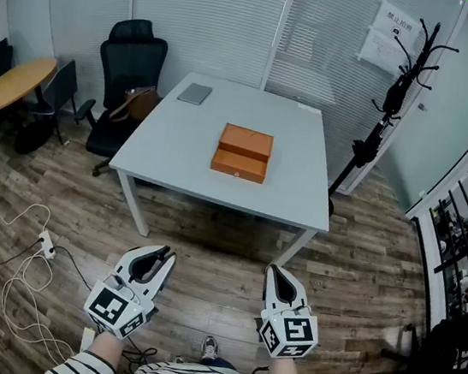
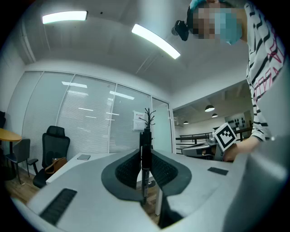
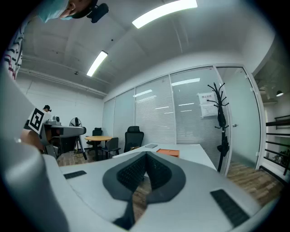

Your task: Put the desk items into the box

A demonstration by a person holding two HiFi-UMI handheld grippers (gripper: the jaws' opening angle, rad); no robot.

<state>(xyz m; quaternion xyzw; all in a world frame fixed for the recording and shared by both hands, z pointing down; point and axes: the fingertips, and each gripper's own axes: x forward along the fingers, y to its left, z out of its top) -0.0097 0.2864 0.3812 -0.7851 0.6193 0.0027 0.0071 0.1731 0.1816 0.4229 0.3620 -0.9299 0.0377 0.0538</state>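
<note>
The flat orange cardboard box sits near the middle of the pale grey rectangular table, with one side turned towards the person. A step runs across its top, and I cannot tell from here whether that is a part-slid lid or a second level.

The only loose desk item I can make out is a thin grey flat slab, perhaps a closed laptop or a pad. It lies at the table's far left corner, well apart from the box, and it is too small to tell its long axis.

Nearer, the left gripper and the right gripper hang low by the person's waist over the wooden plank floor, well short of the table's near edge. Each is clenched on nothing, its ribbed pads meeting at the tips with only the room showing past them.

The box lies straight ahead, about midway between the two grippers, so neither is favoured for it. The slab lies ahead and to the left, so I judge the left gripper the nearer one for it. From there the slab would have to come right and nearer to reach the box, and the person would need to close on the table first.

Off to the left a black office chair holds a brown bag; a black coat stand rises at the far right.
</note>
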